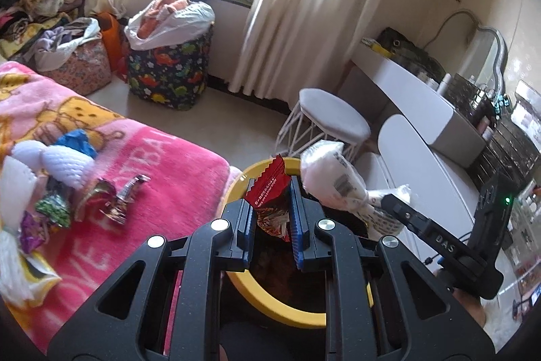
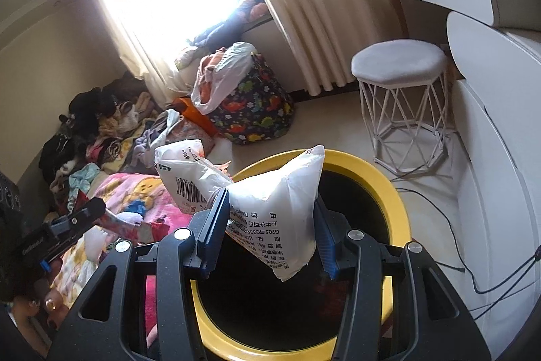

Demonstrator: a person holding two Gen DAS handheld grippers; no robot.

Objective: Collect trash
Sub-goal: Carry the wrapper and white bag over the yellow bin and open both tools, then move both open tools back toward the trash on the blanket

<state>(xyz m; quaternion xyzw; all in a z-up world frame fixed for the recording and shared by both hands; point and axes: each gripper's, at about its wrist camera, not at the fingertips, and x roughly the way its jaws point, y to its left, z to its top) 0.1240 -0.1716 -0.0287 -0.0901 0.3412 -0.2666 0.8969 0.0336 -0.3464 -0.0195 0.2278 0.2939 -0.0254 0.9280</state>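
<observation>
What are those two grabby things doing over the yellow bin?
A person is tidying up trash with a gripper in each hand. The left gripper is shut on a red snack wrapper, and the right gripper is squeezing a white plastic bag. Both are held right above the yellow-rimmed bin, but nothing has been let go yet. More crumpled wrappers wait on the pink blanket beside the bin.

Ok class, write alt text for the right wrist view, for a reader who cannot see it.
The right hand-held gripper holds a white printed plastic bag over a round yellow-rimmed bin. Behind stand a white wire-frame stool and a dinosaur-print fabric basket by a bright curtained window.
</observation>
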